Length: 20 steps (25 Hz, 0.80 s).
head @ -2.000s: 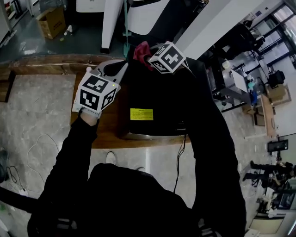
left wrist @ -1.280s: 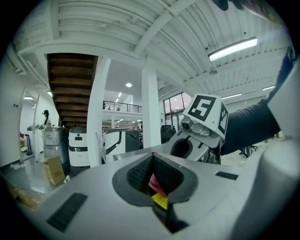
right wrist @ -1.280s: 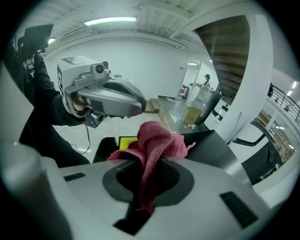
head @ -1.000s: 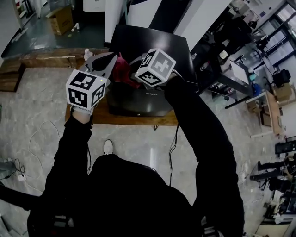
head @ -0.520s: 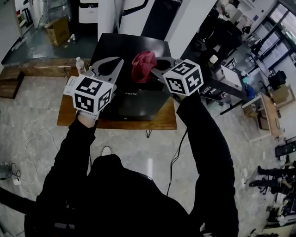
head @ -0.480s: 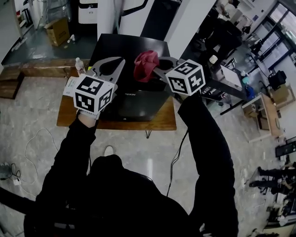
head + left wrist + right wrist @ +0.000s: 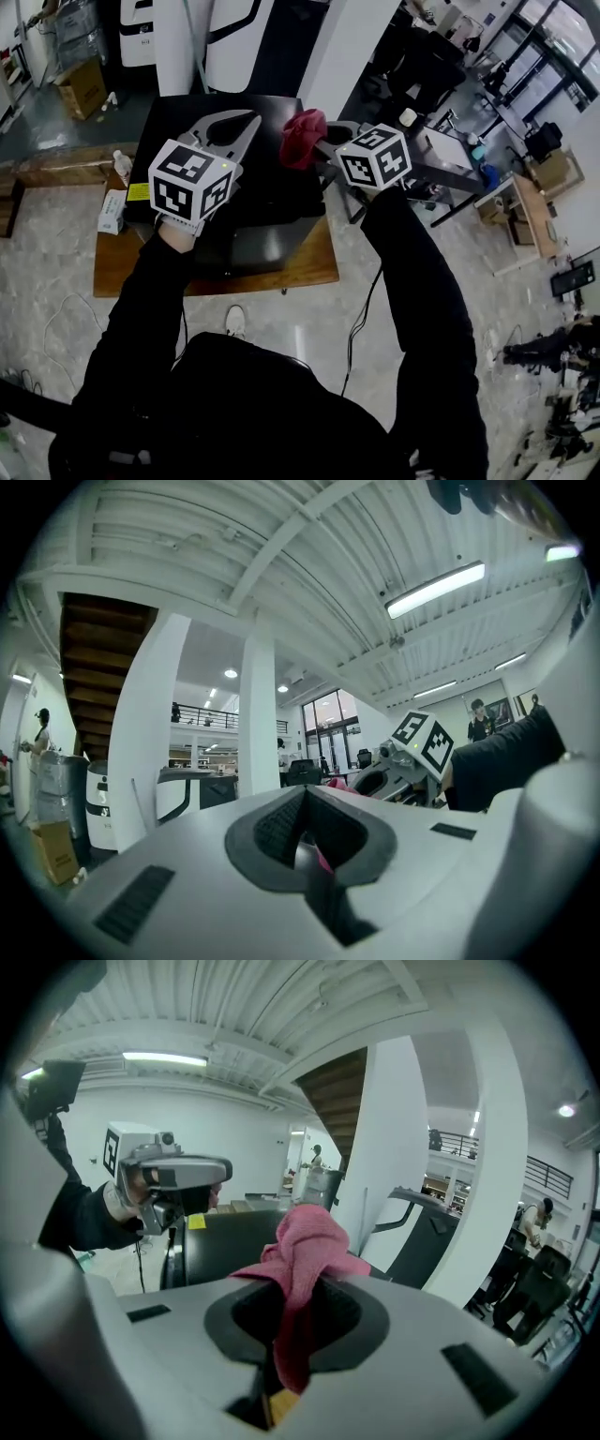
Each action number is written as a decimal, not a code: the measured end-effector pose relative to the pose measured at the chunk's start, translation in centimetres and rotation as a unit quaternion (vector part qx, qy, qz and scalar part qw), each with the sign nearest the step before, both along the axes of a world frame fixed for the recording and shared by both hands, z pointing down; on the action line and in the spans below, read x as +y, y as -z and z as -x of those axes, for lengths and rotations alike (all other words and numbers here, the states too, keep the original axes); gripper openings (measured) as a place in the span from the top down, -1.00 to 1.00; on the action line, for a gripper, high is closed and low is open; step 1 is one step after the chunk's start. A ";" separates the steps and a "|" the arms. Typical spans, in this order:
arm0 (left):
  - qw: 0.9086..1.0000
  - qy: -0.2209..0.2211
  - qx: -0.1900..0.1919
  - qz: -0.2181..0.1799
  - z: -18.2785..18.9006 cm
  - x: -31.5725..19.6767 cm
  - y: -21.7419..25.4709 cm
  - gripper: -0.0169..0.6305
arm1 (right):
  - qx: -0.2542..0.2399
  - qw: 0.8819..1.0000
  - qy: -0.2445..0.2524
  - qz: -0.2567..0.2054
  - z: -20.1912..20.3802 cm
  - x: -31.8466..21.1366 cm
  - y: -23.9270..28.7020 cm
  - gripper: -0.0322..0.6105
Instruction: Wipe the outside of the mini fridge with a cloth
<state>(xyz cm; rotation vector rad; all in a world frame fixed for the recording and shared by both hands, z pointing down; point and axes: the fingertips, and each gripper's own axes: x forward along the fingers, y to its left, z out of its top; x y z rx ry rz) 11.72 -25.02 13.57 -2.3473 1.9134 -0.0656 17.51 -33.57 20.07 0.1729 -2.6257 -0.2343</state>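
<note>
The black mini fridge (image 7: 272, 202) stands on a low wooden table (image 7: 309, 267); in the right gripper view it (image 7: 225, 1237) lies beyond the jaws. My right gripper (image 7: 314, 141) is shut on a red cloth (image 7: 302, 127), bunched above the jaws (image 7: 305, 1241), and is held in the air over the fridge's right top edge. My left gripper (image 7: 248, 120) hovers over the fridge top to the left, its jaws closed with nothing between them (image 7: 302, 794). Neither gripper touches the fridge.
A water bottle (image 7: 122, 164) and a small white packet (image 7: 111, 211) lie on the table left of the fridge. A power cable (image 7: 361, 309) hangs to the floor. A cardboard box (image 7: 80, 84) and white pillars (image 7: 352, 47) stand behind; desks fill the right.
The view has pulled back and up from close over the fridge. Both grippers lifted off it, and the right one carried the cloth up. The fridge now sits further left.
</note>
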 end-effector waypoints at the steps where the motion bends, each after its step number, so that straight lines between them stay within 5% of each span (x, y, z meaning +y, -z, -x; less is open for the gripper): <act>1: 1.000 -0.008 0.000 0.002 0.3 -1.6 -0.1 0.93 | 0.011 1.000 -0.002 -0.005 0.6 -1.4 -0.6 0.74; 6: 1.000 -0.020 0.005 0.015 3.0 -8.6 -0.9 0.93 | 0.040 0.999 -0.010 -0.023 5.0 -8.8 -2.0 0.74; 10: 0.999 -0.012 0.016 0.037 5.6 -13.0 -2.7 0.93 | 0.087 0.993 -0.020 -0.079 9.3 -14.8 -3.7 0.74; 15: 0.998 -0.011 0.031 0.062 7.7 -15.0 -4.9 0.93 | 0.162 0.978 -0.023 -0.131 13.3 -19.9 -7.8 0.74; 20: 0.998 -0.019 0.037 0.057 7.9 -15.1 -5.2 0.93 | 0.188 0.969 0.004 -0.161 15.0 -20.4 -10.0 0.74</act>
